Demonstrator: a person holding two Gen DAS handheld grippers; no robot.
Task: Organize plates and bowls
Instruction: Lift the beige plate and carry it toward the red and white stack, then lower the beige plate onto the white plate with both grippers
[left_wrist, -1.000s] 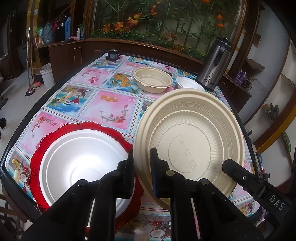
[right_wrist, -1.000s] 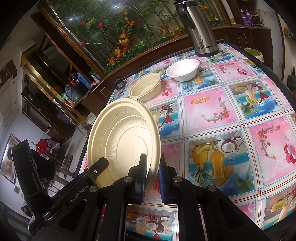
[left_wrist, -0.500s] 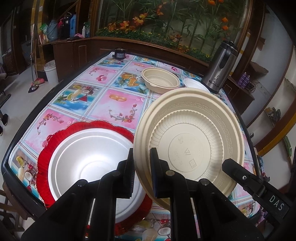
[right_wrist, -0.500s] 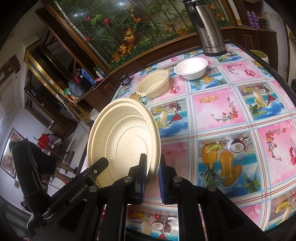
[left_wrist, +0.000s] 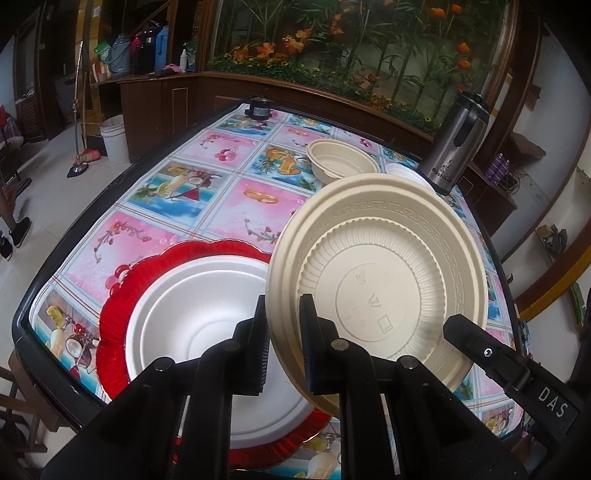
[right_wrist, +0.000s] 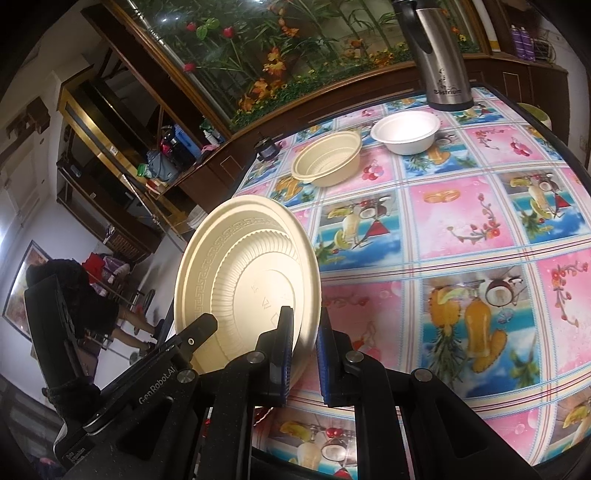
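A cream plate (left_wrist: 380, 284) is held upright between both grippers, its underside facing each camera. My left gripper (left_wrist: 284, 325) is shut on its left rim; my right gripper (right_wrist: 304, 336) is shut on its right rim (right_wrist: 310, 280). Below the plate to the left, a white plate (left_wrist: 199, 317) lies on a red scalloped plate (left_wrist: 118, 291) at the table's near edge. A cream bowl (left_wrist: 340, 162) and a white bowl (right_wrist: 406, 131) sit at the far side of the table.
A steel thermos jug (left_wrist: 456, 144) stands at the far right corner behind the bowls. A small dark object (left_wrist: 259, 109) sits at the far edge. The table has a colourful fruit-pattern cloth (right_wrist: 461, 221). A person (right_wrist: 74, 295) is seen beyond the table's left side.
Both grippers have lifted the cream plate and drawn back a little; the table looks further away. The grip on the plate is the same.
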